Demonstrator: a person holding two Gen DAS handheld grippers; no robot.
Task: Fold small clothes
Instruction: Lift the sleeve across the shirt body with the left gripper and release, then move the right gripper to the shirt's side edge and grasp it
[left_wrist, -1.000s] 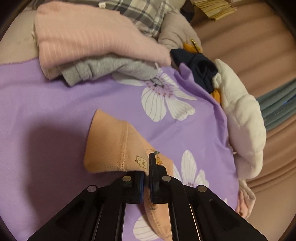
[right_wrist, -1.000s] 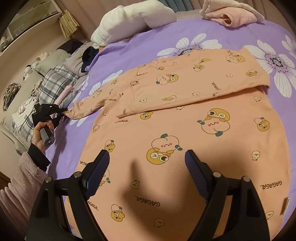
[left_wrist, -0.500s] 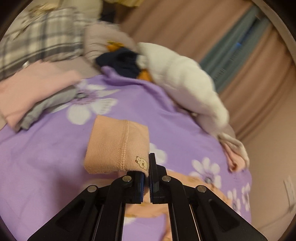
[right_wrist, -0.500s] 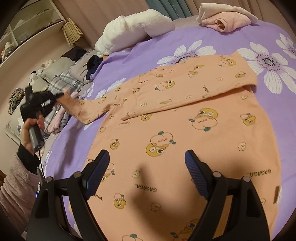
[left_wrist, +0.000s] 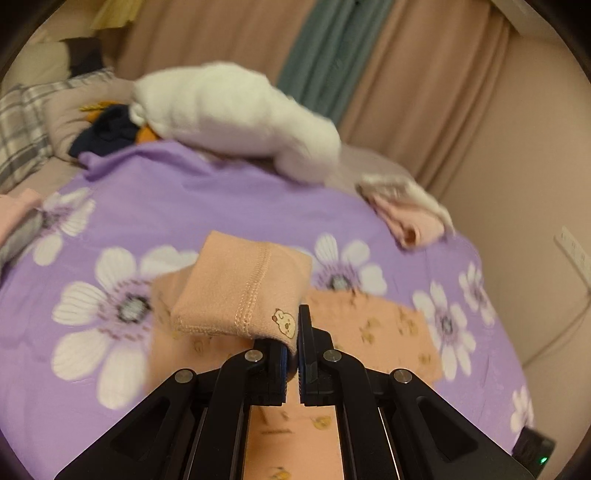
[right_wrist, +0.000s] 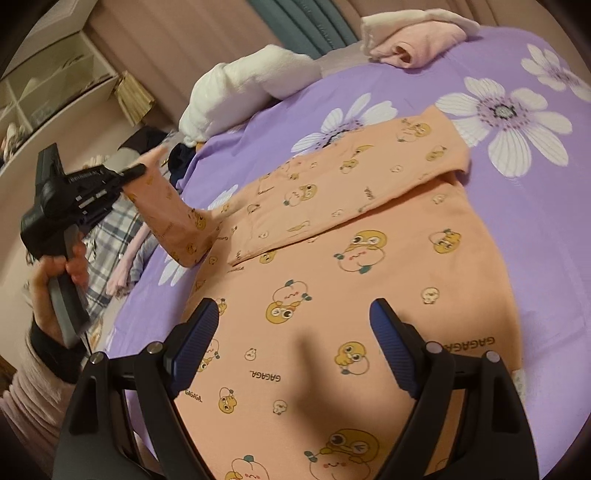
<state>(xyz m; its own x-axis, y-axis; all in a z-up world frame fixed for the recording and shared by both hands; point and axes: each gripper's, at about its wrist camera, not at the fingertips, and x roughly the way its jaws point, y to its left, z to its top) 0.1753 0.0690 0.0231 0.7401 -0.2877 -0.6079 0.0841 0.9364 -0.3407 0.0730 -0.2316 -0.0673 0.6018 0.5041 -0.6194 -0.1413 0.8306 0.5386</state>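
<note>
The left gripper (left_wrist: 291, 354) has its fingers (left_wrist: 275, 356) clenched on the cuff of an orange shirt's sleeve (left_wrist: 240, 291), held lifted above the purple bed (right_wrist: 517, 229). The shirt (right_wrist: 332, 295) lies flat below and ahead of the right gripper (right_wrist: 291, 332), whose fingers (right_wrist: 195, 332) stand spread wide, holding nothing.

Purple bedsheet with white daisy print (right_wrist: 535, 236); fluffy white pillow (left_wrist: 236, 118) at far edge; beige and teal curtains (left_wrist: 332, 55) behind; open white shelf unit (right_wrist: 48, 92).
</note>
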